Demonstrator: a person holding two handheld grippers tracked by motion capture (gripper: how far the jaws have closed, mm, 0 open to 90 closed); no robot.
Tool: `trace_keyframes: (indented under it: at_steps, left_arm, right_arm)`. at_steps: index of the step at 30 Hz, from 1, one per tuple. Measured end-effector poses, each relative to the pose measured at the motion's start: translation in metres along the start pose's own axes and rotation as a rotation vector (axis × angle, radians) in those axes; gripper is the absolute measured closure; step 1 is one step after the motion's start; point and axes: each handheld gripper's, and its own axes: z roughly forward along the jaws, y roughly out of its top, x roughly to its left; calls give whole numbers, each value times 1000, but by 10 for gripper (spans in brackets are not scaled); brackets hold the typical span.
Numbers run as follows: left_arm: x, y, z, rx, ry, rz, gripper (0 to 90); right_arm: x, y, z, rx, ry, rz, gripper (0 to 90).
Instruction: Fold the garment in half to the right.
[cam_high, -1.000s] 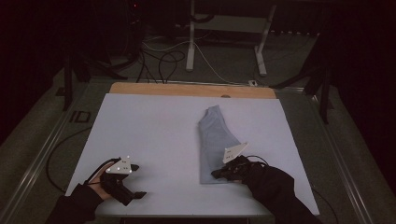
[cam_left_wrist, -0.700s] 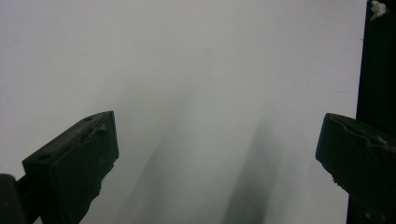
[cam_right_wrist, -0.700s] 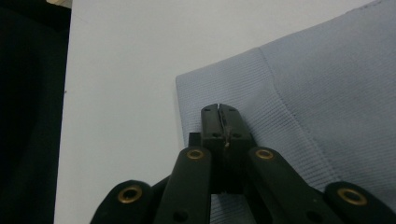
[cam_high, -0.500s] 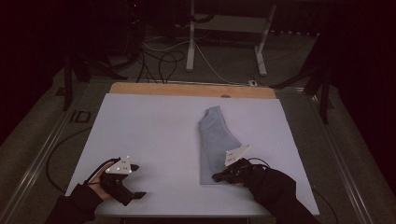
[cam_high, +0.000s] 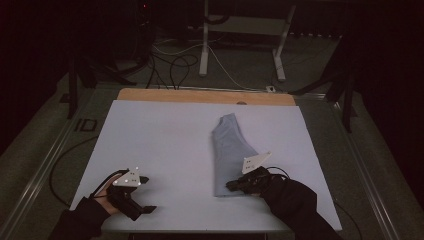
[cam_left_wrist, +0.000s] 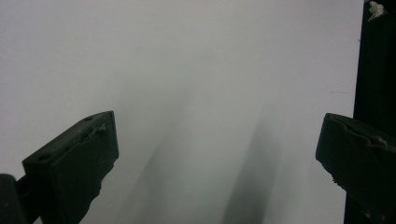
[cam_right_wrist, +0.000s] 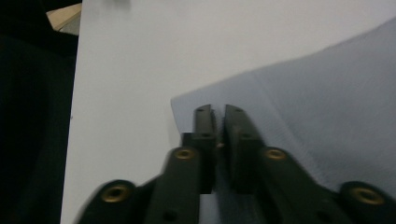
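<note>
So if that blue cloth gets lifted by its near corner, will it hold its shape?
Probably not. The blue cloth lies flat and folded on the table, so it looks thin, light and floppy. Lifted, it would likely drape and unfold; pushed, it would bunch.

High view looks down on your table from above; both gripper views sit close over that same tabletop.

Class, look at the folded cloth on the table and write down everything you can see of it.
The cloth is pale grey-blue and looks like soft fabric, folded into a long narrow shape that lies flat on the white table, right of its middle. Its far end narrows; its near end is squarer. The right gripper sits over the near left corner, jaws nearly together and just opening a little; whether they pinch fabric cannot be told.
</note>
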Motion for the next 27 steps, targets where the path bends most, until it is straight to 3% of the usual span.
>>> trace_keyframes:
  at_steps: [4, 7, 8, 11, 12, 13, 15, 27]
  left_arm:
    - [0, 1, 0, 0, 0, 6, 3]
    - [0, 0, -1, -3, 3, 1, 3]
    - [0, 0, -1, -5, 2, 0, 3]
    - [0, 0, -2, -5, 4, 1, 3]
    - [-1, 0, -2, -6, 4, 0, 3]
    - [-1, 0, -2, -5, 4, 1, 3]
    - [-1, 0, -2, -5, 2, 2, 3]
    - [0, 0, -3, -9, 8, 4, 3]
  right_arm:
    - [-1, 4, -4, -28, -24, 17, 658]
    - [-1, 6, -7, -45, -39, 13, 444]
    - [-1, 6, -7, -45, -39, 13, 444]
    - [-1, 7, -9, -51, -54, 28, 288]
    - [-2, 7, -10, -57, -49, 37, 239]
    - [-5, 7, -12, -73, -19, 68, 132]
    - [-6, 8, -12, -73, 1, 67, 104]
    - [-9, 5, -20, -110, -90, 55, 100]
